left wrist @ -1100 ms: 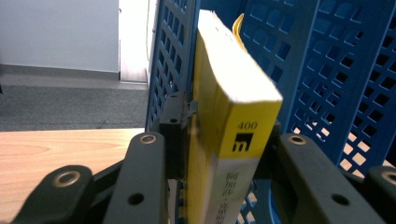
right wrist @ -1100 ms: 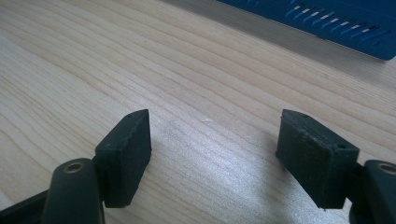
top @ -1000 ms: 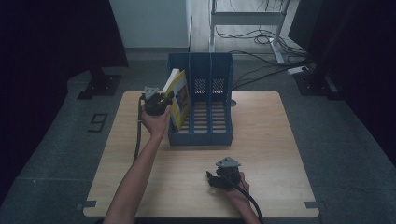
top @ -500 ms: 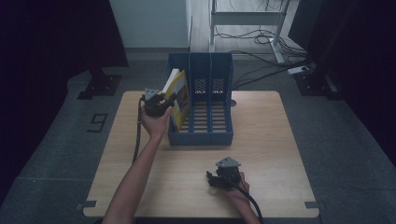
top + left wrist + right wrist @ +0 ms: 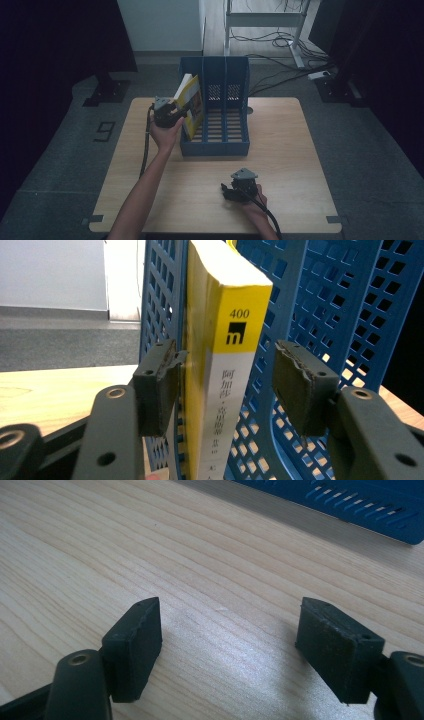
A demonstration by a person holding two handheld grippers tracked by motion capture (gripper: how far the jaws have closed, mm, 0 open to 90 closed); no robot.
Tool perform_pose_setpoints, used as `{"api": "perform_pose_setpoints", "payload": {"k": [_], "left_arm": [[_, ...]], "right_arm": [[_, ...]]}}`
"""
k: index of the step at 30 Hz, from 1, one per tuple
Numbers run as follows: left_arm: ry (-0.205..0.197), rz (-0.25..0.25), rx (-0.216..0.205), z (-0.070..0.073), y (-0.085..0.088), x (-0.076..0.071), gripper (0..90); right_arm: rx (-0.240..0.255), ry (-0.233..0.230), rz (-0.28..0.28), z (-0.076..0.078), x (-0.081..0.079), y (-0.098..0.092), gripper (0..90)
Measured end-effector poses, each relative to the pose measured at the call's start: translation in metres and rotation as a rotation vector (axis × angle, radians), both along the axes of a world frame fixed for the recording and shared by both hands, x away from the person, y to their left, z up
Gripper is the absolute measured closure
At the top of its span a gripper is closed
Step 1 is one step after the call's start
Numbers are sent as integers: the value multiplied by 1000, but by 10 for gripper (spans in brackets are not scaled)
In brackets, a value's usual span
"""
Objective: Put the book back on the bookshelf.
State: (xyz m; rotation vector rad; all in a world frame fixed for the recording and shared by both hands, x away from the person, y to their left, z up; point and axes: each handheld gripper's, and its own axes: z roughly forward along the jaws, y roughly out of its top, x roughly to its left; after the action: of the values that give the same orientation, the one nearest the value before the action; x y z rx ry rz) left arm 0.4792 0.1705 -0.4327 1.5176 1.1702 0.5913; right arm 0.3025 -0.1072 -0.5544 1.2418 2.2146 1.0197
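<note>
Two grippers, one job nearly done: near the table's front edge the right gripper (image 5: 235, 192) rests wide open and empty, while farther off the left gripper (image 5: 227, 385), jaws just opened, releases a yellow book (image 5: 222, 340) into the blue file rack's (image 5: 235, 90) left slot.

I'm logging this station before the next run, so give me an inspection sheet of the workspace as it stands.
Surface: pale wooden table, bare around the rack.
Job's things: yellow paperback book stands tilted in the leftmost slot of the blue plastic three-slot file rack.
Clutter: nothing seen.
Grippers: left gripper has just been opening, book between its fingers, right-hand pad clear of it; right gripper open, low over the table, holding nothing.
Cables: black cable trails from the left gripper; more lie on the floor behind.
Surroundings: grey carpet, dark panels at the sides.
</note>
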Motion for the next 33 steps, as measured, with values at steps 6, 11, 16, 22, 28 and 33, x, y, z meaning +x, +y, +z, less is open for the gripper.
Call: {"api": "perform_pose_setpoints", "payload": {"k": [6,11,16,22,28,33], "left_arm": [[5,-18,3,-1,4,-5,418],[8,-24,9,-4,6,-10,405],[13,-45,17,-5,7,-18,393],[15,-69,23,-6,9,-29,388],[17,-90,21,-9,13,-40,386],[27,-120,28,-12,14,-48,372]], "right_arm": [[0,0,0,0,0,0,256],[0,0,0,0,0,0,256],[-1,1,0,0,0,0,256],[-1,0,1,0,0,0,256],[0,2,-3,0,0,0,256],[-1,2,-3,0,0,0,256]]}}
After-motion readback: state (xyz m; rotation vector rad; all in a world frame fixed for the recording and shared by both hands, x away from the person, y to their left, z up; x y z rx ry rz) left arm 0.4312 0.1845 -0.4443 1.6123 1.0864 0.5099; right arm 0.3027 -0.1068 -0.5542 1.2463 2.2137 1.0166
